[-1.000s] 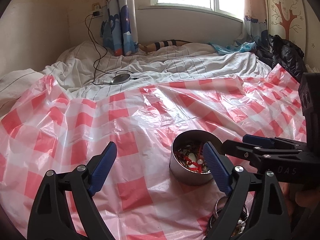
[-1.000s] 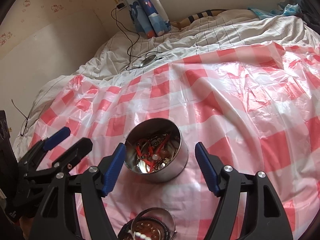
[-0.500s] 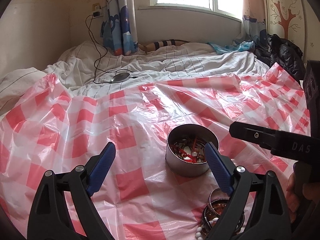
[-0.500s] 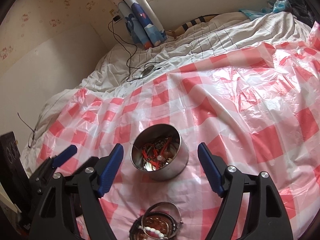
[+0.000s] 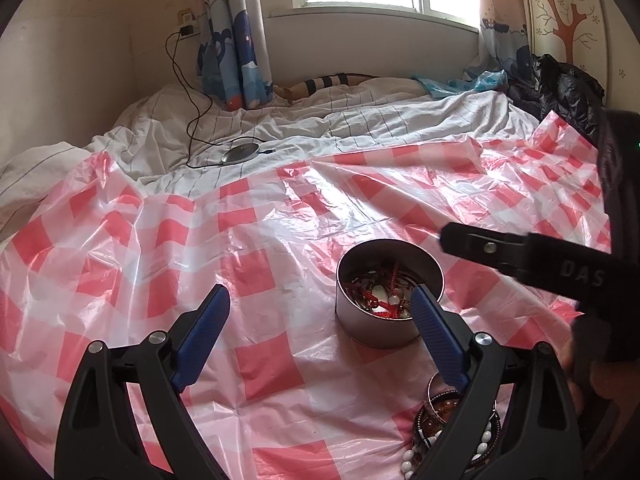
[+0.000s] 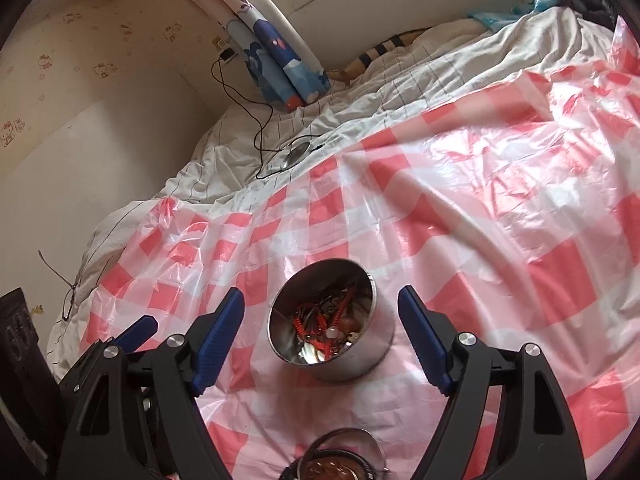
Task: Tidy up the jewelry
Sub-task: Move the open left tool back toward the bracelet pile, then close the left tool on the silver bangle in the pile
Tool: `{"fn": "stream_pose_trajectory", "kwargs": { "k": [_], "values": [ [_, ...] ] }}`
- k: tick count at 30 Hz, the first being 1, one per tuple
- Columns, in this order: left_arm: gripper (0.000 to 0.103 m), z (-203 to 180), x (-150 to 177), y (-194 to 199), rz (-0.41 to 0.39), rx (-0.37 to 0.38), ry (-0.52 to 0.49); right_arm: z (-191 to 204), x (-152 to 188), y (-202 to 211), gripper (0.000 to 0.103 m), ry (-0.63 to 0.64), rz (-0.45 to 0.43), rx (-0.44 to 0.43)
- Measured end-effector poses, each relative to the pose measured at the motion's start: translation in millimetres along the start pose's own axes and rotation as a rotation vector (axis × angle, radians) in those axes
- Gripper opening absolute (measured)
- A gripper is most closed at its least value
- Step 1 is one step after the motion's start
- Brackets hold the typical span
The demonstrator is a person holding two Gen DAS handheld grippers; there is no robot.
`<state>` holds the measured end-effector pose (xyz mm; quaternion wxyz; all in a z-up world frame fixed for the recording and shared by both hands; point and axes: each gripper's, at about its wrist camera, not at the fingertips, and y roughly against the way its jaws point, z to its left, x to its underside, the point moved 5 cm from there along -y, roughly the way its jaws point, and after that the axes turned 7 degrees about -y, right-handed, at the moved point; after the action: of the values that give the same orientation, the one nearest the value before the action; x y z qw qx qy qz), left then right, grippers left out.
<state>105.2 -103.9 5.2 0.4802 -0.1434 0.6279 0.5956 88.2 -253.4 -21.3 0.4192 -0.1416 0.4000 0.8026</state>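
Note:
A round metal tin (image 5: 384, 312) (image 6: 340, 352) stands on the red-and-white checked plastic sheet (image 5: 256, 248). It holds red cords, beads and other jewelry (image 6: 328, 324). A pile of bracelets and bead strings (image 5: 444, 420) (image 6: 336, 460) lies on the sheet in front of the tin. My left gripper (image 5: 320, 320) is open and empty, left of the tin. My right gripper (image 6: 320, 320) is open and empty, above the tin with its fingers on either side. One arm of the right gripper (image 5: 520, 252) shows in the left wrist view.
The sheet covers a bed with white striped bedding (image 5: 340, 124). A black cable and round charger (image 5: 240, 154) lie on the bedding at the back. A dark jacket (image 5: 568, 88) sits at the right. Curtains (image 5: 232, 52) and a window stand behind.
Both grippers have drawn back and up from the tin; more of the bracelet pile shows in the left view. Both stay open.

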Motion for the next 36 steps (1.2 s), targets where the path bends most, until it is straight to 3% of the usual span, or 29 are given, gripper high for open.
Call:
{"fn": "stream_pose_trajectory", "kwargs": {
  "k": [8,15,21,27,36],
  "values": [
    [0.089,-3.1,3.8,-4.1,-0.001,0.013,-0.001,-27.3,1.5,33.0,0.078,-0.068,-0.032,0.031],
    [0.089,-6.8,16.5,2.4,0.017,0.045,0.008,-27.9,16.3,38.2,0.078,-0.049,0.002,0.037],
    [0.09,-16.1,48.0,14.4,0.083,0.186,-0.006,-19.0,36.1,56.5,0.081,0.029,0.021,0.051],
    [0.09,-5.5,73.9,8.8,0.149,0.414,0.182,-25.6,43.6,67.7,0.082,-0.003,0.023,0.031],
    [0.09,-1.5,78.7,-9.5,0.158,0.56,0.319,-24.6,52.0,51.5,0.082,0.014,0.098,0.038]
  ]
}}
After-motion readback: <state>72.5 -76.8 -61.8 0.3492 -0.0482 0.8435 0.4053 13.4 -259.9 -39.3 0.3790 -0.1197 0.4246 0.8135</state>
